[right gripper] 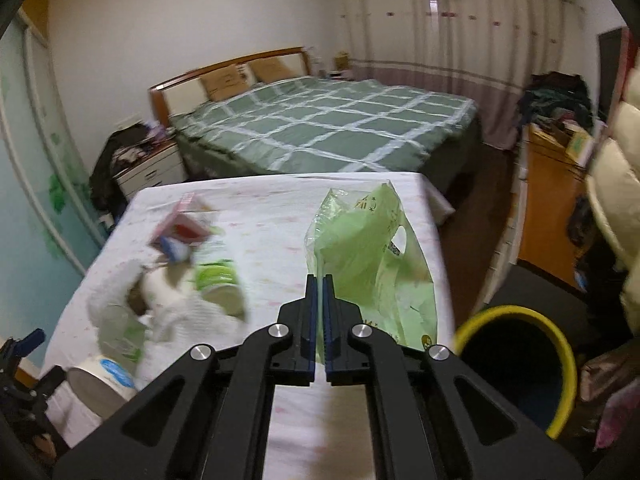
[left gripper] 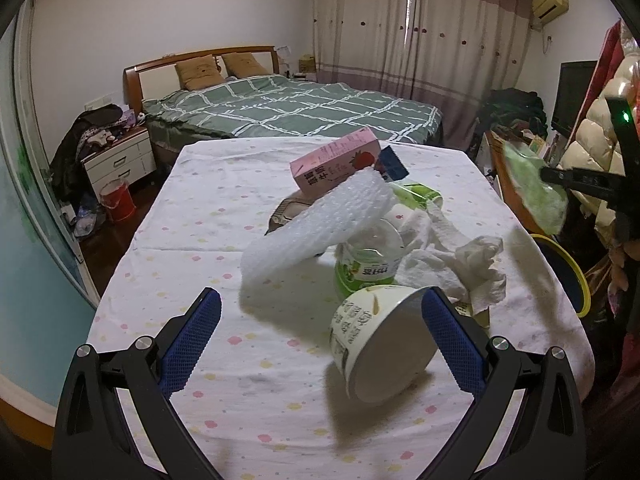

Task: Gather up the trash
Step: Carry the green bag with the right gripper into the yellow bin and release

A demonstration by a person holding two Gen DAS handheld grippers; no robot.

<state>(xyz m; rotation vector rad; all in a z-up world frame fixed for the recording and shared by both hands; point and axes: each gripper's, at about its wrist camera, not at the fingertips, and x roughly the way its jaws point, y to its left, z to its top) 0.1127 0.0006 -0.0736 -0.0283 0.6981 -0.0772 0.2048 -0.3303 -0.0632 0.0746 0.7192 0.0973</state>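
My left gripper [left gripper: 320, 340] is open low over the table [left gripper: 224, 364], which wears a white dotted cloth. A white paper cup [left gripper: 376, 352] lies on its side between the fingers, close against the right finger [left gripper: 452, 344]. Behind it is a trash pile: bubble wrap [left gripper: 316, 228], a green-label bottle [left gripper: 368, 264], crumpled tissue [left gripper: 452, 256] and a pink milk carton [left gripper: 336, 164]. My right gripper [right gripper: 320, 284] is shut on the edge of a light green plastic bag [right gripper: 372, 264], held above the table's right side. The left wrist view shows that bag [left gripper: 536, 188] off the right edge.
A dark bin with a yellow rim [right gripper: 516, 364] stands on the floor just right of the table. A bed [left gripper: 296, 112] with a green checked cover lies beyond the table, a white nightstand [left gripper: 120, 160] to its left. An orange cabinet [right gripper: 552, 208] and clothes fill the right side.
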